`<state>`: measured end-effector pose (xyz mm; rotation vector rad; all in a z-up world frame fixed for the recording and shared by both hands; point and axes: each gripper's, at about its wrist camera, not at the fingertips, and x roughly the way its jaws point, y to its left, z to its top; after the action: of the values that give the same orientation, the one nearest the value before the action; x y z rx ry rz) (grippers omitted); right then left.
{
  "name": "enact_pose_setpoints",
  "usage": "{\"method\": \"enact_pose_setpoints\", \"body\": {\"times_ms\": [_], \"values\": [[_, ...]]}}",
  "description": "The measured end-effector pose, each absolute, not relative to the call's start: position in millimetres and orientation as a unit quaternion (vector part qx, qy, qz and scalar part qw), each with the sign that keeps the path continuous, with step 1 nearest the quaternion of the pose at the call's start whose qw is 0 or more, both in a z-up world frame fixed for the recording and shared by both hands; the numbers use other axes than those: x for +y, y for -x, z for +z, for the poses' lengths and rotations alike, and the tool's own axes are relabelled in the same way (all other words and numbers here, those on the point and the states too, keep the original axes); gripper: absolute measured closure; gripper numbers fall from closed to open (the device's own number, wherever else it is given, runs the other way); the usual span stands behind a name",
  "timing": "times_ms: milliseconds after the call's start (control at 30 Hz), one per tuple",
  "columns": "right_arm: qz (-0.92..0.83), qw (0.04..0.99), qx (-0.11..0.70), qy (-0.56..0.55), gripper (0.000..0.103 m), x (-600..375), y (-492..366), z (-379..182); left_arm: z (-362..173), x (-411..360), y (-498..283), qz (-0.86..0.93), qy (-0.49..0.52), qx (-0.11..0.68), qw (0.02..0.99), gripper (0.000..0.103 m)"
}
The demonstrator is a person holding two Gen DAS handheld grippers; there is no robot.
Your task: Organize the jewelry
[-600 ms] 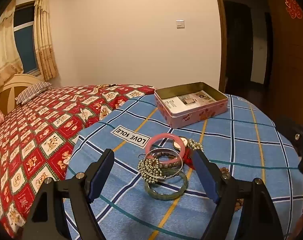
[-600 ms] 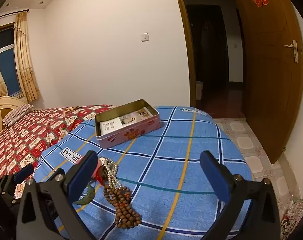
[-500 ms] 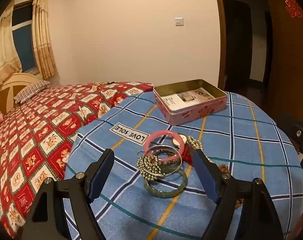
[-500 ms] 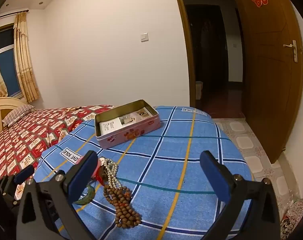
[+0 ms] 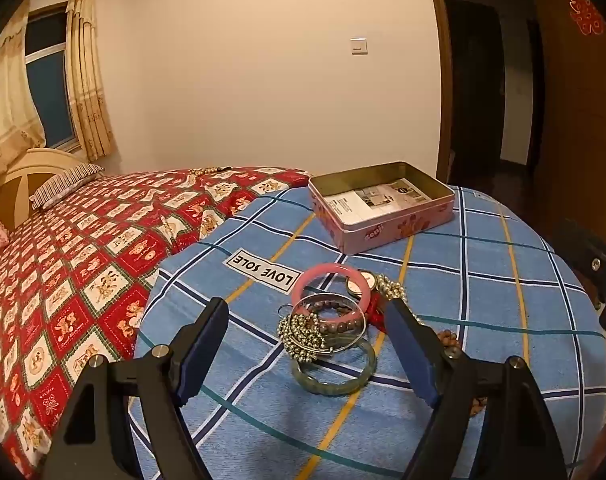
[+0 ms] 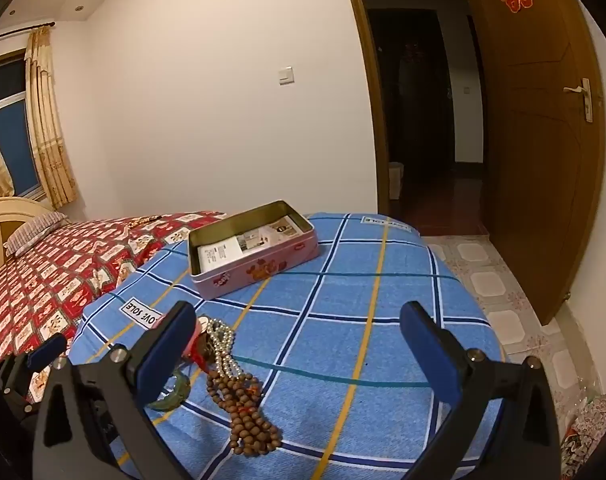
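Jewelry lies heaped on a blue plaid blanket [image 5: 483,280] at the bed's foot, low in the middle of the left view. Behind it, toward the frame's centre, a pink tin [image 5: 383,208] sits lidless with a paper inside. In the heap, a green bangle [image 5: 335,368] is nearest, a pink bangle [image 5: 331,280] farthest, metal beads [image 5: 303,336] between. Brown beads [image 6: 243,408] trail at lower left of the right view. The left gripper [image 5: 309,344] has its jaws wide around the pile, holding nothing; the right gripper [image 6: 299,344] gapes empty too.
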<state>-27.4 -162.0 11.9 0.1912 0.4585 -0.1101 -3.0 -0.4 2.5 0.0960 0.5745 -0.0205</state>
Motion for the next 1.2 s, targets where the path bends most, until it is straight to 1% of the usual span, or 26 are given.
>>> {"method": "enact_pose_setpoints", "body": {"times_ms": [1200], "values": [[-0.059,0.968,0.224,-0.100,0.000,-168.0,31.6,17.5,4.7,-1.4,4.4,-0.013,-0.045,0.277,0.960,0.023]]}}
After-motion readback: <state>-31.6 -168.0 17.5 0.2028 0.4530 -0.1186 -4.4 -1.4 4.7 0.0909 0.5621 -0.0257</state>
